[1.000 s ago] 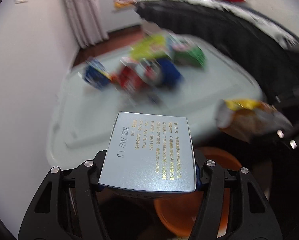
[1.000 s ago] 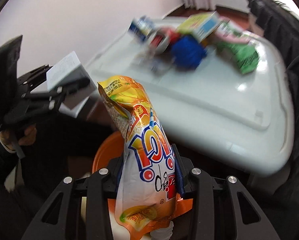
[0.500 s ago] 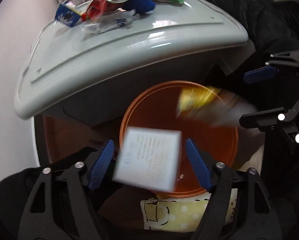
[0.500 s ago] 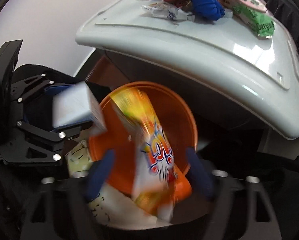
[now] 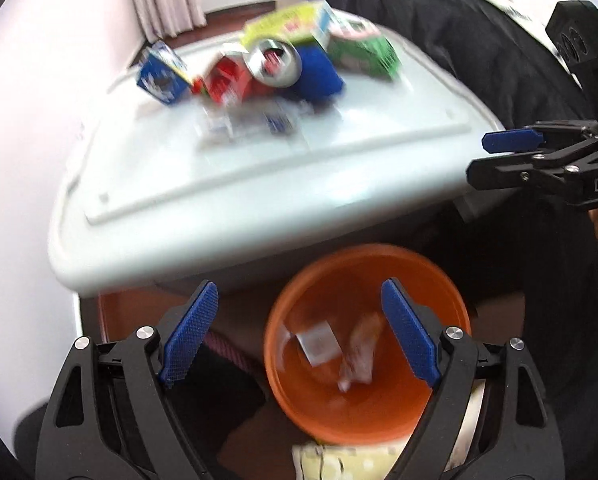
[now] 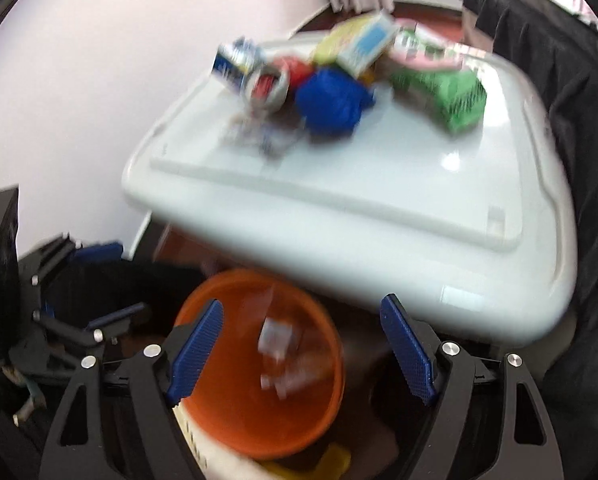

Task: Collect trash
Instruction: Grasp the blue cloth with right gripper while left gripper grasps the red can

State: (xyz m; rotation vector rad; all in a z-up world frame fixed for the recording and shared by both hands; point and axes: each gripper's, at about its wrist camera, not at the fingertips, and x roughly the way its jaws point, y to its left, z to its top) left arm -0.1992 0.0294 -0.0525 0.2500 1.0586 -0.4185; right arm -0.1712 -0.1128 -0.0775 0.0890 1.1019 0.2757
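Observation:
An orange bin [image 5: 451, 304] stands below the white table's front edge; it also shows in the right wrist view [image 6: 235, 432]. A grey box [image 5: 317, 342] and a snack bag [image 5: 361, 354] lie inside it. My left gripper [image 5: 299, 332] is open and empty above the bin. My right gripper [image 6: 301, 352] is open and empty above the bin too, and shows at the right of the left wrist view [image 5: 511, 152]. On the table [image 5: 339, 168] a pile of trash remains: a crushed can [image 5: 273, 62], a blue carton [image 5: 163, 74], a blue wad [image 6: 331, 98], a green bag [image 6: 447, 92].
A black sofa [image 5: 479, 40] runs along the table's far right side. A white wall [image 5: 31, 120] is at the left. A yellow dotted cloth [image 5: 351, 460] lies under the bin. The view is motion-blurred.
Both grippers opened and let go: the grey box and the snack bag dropped into the orange bin. Both grippers have since tilted up toward the table.

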